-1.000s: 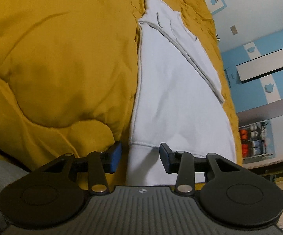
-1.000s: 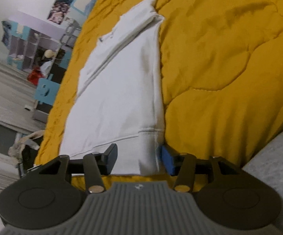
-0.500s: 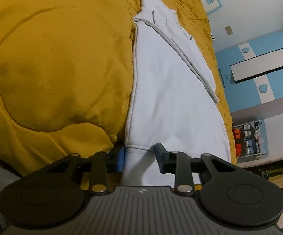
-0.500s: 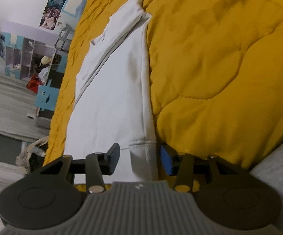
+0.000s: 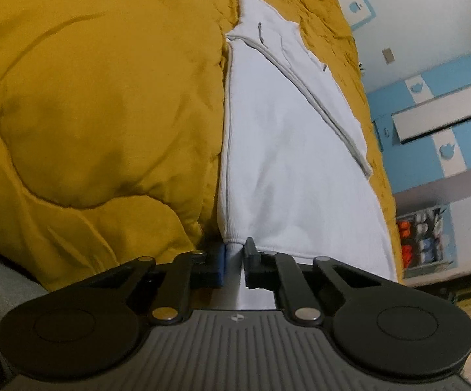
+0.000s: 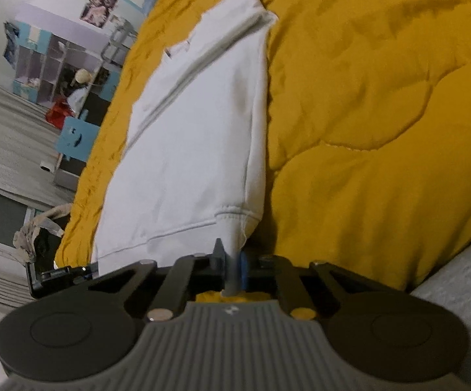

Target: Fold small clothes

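Jaws of left gripper and right gripper clamped — each on white garment's hem.

A plain white garment lies on a mustard-yellow quilted blanket by blue-and-white furniture.

Two views are given, one from a camera set on each gripper. Each camera is placed just behind its own two fingers and is aimed forward and slanted down along them.

In the left wrist view, the left gripper is seen at the bottom, very near the lens. The white hoodie is seen stretching away, and a blue and white wall is caught at the right.

In the right wrist view, the right gripper fills the bottom. Shelves are caught at the far left.

The white hoodie and the yellow quilt are shared by both views.
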### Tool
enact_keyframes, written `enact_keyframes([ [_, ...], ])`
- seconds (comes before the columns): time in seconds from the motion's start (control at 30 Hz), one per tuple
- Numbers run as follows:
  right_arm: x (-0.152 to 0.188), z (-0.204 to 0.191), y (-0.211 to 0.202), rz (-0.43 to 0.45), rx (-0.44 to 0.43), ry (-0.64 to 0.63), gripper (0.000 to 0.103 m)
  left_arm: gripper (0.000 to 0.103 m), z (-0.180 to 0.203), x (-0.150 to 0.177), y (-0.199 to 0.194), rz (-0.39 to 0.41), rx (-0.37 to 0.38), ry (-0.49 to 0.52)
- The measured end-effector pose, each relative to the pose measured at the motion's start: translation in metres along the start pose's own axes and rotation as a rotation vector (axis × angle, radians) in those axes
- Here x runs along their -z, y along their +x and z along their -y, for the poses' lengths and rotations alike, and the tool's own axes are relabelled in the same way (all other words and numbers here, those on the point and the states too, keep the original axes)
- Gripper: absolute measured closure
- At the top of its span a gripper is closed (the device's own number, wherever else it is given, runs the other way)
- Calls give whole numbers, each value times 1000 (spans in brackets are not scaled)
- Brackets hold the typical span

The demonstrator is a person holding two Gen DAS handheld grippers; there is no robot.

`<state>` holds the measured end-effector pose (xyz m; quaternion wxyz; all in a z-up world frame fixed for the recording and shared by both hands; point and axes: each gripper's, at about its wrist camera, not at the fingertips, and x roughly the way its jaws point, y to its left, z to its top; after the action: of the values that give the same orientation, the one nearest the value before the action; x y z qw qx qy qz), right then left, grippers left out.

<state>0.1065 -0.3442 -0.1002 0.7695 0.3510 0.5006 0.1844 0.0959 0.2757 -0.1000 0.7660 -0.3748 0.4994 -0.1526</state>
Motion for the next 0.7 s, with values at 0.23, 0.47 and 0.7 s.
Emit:
enact_keyframes([
  [0.23,3,-2,-20,114,-99,-17,100,97,7,0,-11,47,100,-12],
  [0.47,4,-18,-24,204,-141,-42,100,97,21,-7,-10,77,187,-58],
  [0.7,-10,-39,-30,300,-236,-56,101,97,44,-18,-9,124,222,-29],
])
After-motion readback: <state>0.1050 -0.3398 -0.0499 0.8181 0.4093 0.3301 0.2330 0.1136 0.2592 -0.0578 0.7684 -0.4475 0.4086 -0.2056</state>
